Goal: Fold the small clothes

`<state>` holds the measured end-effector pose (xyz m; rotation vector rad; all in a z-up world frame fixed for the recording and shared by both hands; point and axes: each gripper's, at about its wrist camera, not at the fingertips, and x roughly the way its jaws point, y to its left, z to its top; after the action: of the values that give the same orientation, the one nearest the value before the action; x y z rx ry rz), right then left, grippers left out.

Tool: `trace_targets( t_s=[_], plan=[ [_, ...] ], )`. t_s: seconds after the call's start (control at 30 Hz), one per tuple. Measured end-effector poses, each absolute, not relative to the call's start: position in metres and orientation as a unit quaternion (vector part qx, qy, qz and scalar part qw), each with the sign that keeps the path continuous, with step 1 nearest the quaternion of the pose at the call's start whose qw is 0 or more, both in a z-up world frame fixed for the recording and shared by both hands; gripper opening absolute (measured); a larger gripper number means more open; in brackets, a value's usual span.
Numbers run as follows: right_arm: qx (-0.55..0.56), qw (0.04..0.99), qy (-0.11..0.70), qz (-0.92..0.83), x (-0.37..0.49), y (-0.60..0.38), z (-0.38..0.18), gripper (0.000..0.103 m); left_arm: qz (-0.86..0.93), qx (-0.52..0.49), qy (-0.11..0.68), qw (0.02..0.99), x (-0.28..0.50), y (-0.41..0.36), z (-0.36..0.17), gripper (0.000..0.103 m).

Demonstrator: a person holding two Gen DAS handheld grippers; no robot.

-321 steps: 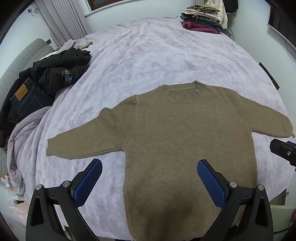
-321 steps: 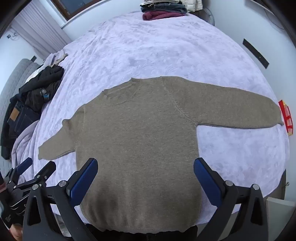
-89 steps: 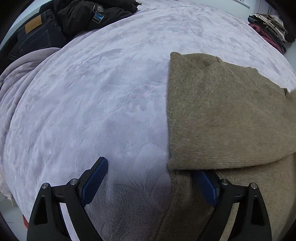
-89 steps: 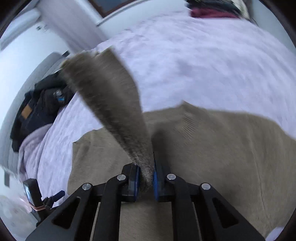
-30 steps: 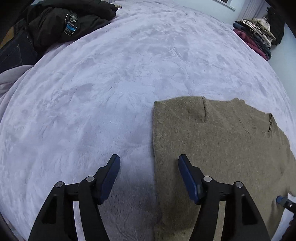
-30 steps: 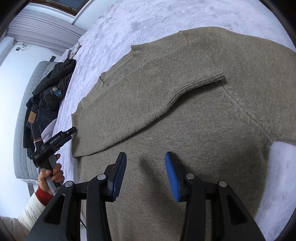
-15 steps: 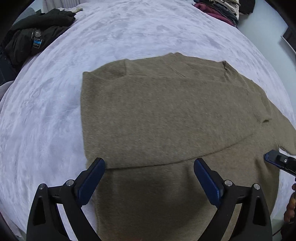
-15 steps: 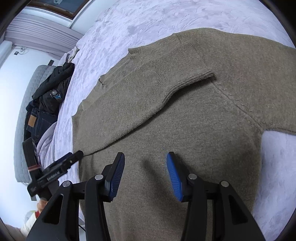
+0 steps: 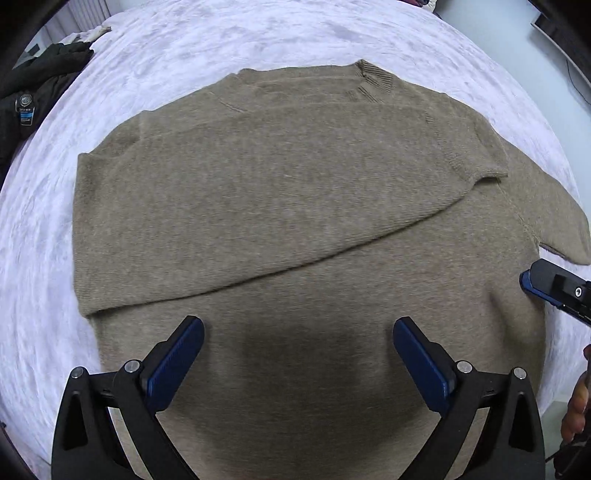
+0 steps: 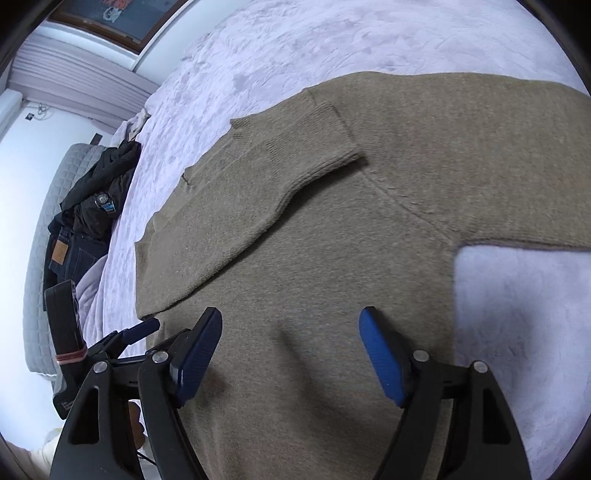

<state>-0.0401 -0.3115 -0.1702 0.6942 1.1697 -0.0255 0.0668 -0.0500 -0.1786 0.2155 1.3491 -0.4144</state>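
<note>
- Dark clothes are heaped at about 10 o'clock in the left wrist view, at the edge of the bed and well apart from the work.
- The left hand-held gripper hangs over the lower body of the sweater, its jaws opening to their widest with nothing between the blue pads.
- The sweater lies flat in the middle of the lilac bed cover, neck toward 12 o'clock. Its left sleeve is already folded across the chest, the cuff lying at about 2 o'clock.
- The right hand-held gripper is over the hem side of the body, its jaws also opening and empty; the cloth beneath is untouched.
- The right sleeve runs out toward 3 o'clock in the right wrist view, not yet folded.
- Handling, as I judge it: a soft, thickish knit, light, limp and a little stretchy. It will sag and drag on the plush cover rather than slide, and is in no way fragile.
- The ribbed cuff of the spread sleeve looks the best hold: pinch it through both layers, lift clear, then lay it across the chest.
</note>
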Motion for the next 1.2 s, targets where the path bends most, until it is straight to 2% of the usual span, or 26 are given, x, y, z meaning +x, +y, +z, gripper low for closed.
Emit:
trace_targets(
  t_s=[0.4, 0.6, 0.83, 1.1, 1.13, 1.2],
  plan=[
    [0.333, 0.797, 0.497, -0.083, -0.089, -0.384, -0.151, 0.079, -0.227, 0.125, 0.609, 0.750, 0.055, -0.114, -0.173, 0.103],
    [0.413, 0.788, 0.418, -0.183, -0.147, -0.469, -0.134, 0.079, -0.262, 0.116, 0.585, 0.759, 0.051, -0.158, -0.161, 0.103],
    [0.512, 0.757, 0.312, -0.260, -0.215, -0.549, -0.139, 0.079, -0.301, 0.116, 0.580, 0.748, 0.049, -0.221, -0.160, 0.103],
    [0.582, 0.738, 0.217, -0.263, -0.230, -0.604, -0.150, 0.079, -0.305, 0.118, 0.555, 0.765, 0.055, -0.304, -0.160, 0.103],
    [0.591, 0.734, 0.209, -0.261, -0.229, -0.607, -0.150, 0.077, -0.302, 0.121, 0.551, 0.768, 0.058, -0.309, -0.161, 0.103],
    [0.611, 0.728, 0.192, -0.243, -0.227, -0.616, -0.152, 0.059, -0.287, 0.141, 0.547, 0.774, 0.060, -0.324, -0.170, 0.103]
  ],
)
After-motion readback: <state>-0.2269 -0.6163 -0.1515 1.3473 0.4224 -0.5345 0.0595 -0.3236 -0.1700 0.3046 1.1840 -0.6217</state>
